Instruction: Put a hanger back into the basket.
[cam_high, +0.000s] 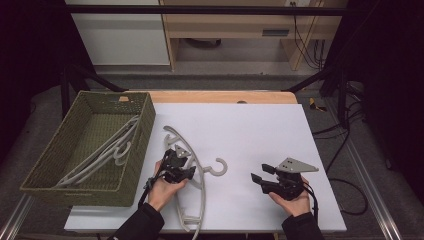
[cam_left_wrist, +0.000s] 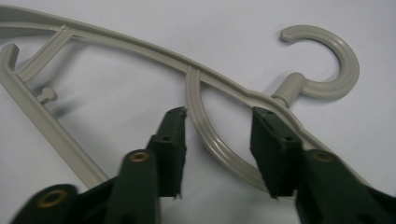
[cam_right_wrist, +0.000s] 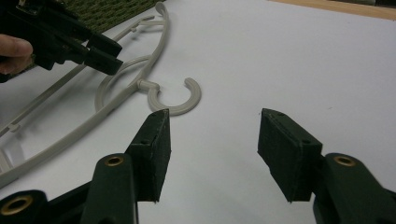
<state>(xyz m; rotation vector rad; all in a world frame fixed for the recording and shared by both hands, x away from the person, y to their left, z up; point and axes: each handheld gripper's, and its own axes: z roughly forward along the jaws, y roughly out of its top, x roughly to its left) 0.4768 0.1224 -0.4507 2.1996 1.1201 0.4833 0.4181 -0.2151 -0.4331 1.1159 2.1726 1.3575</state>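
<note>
The grey hanger (cam_high: 192, 165) is seen in the high view lying flat on the white table (cam_high: 260, 135), left of centre, just right of the woven basket (cam_high: 142, 145), in which other hangers (cam_high: 100, 152) are already laid. Its hook is turned to the right. The left gripper (cam_high: 186, 161) is placed over the hanger's middle, near the neck. The right gripper (cam_high: 259, 173) is held well apart at the near right, over bare table, with nothing in it; it is judged to be kept in reserve.

In the left gripper view, the jaws are found parted to a moderate width, set astride the inner curved brace just below the hook (cam_left_wrist: 327, 56). Nothing is clamped; whether the right jaw touches the frame cannot be told. The placement is judged suited to a balanced grip near the neck.

In the right gripper view, the jaws are found wide open and empty, pointed towards the hook.
</note>
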